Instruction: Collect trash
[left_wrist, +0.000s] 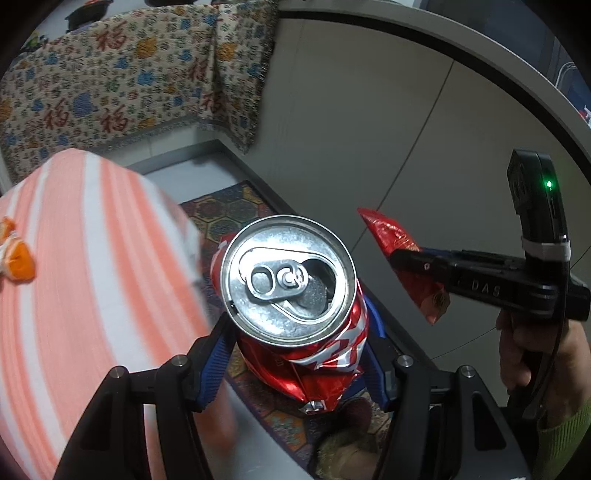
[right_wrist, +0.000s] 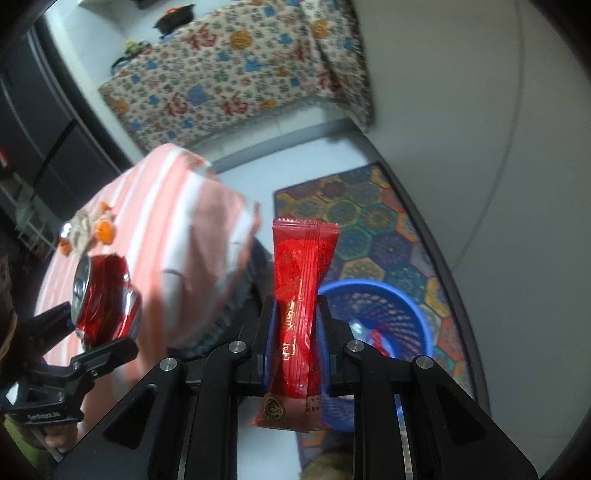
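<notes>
A crushed red drink can (left_wrist: 291, 288) stands top-up between the blue pads of my left gripper (left_wrist: 295, 336), which is shut on its dented body. The right wrist view shows the same can (right_wrist: 105, 299) at the left, over the table edge. My right gripper (right_wrist: 295, 328) is shut on a long red snack wrapper (right_wrist: 301, 288) held upright. In the left wrist view that wrapper (left_wrist: 391, 232) sticks out of the right gripper (left_wrist: 406, 258), which a hand holds. A blue mesh basket (right_wrist: 406, 306) sits on the floor just below and right of the wrapper, with some trash inside.
A table under a pink and white striped cloth (left_wrist: 92, 277) fills the left, with orange peel and scraps (right_wrist: 92, 229) on it. The basket rests on a hexagon-patterned rug (right_wrist: 369, 214). Behind is a sofa with a floral cover (left_wrist: 110, 85); a grey wall curves along the right.
</notes>
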